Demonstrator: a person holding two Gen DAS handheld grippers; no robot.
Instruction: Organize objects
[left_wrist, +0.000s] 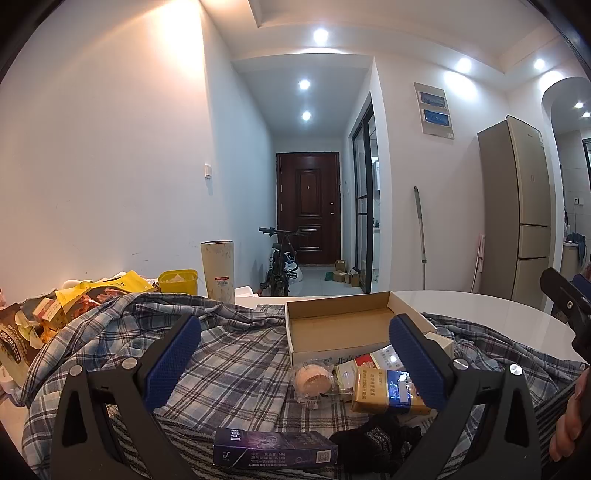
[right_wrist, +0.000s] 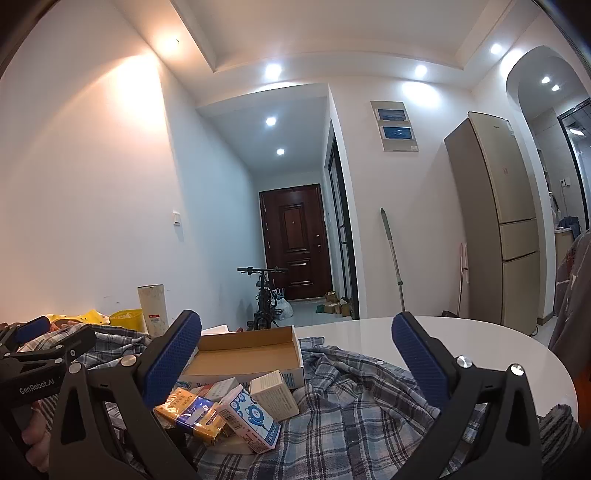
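An open, empty cardboard box (left_wrist: 340, 325) (right_wrist: 247, 354) lies on a plaid shirt (left_wrist: 229, 354) (right_wrist: 354, 406) spread over a white round table (left_wrist: 480, 314) (right_wrist: 461, 350). In front of it sit small packs: a gold and blue pack (left_wrist: 384, 391) (right_wrist: 192, 413), a white and blue carton (right_wrist: 251, 417), a beige box (right_wrist: 275, 395), a round wrapped cake (left_wrist: 312, 378), a dark blue pack (left_wrist: 275, 448) and a black cloth (left_wrist: 376, 439). My left gripper (left_wrist: 295, 332) is open above the shirt, empty. My right gripper (right_wrist: 295, 332) is open and empty, right of the packs.
A tall beige cup (left_wrist: 218, 269) (right_wrist: 153, 306), a yellow tub (left_wrist: 179, 280) (right_wrist: 127, 319) and yellow snack bags (left_wrist: 92, 295) stand at the table's left. Beyond are a hallway with a bicycle (left_wrist: 280, 258), a mop (right_wrist: 393, 258) and a fridge (right_wrist: 495, 221).
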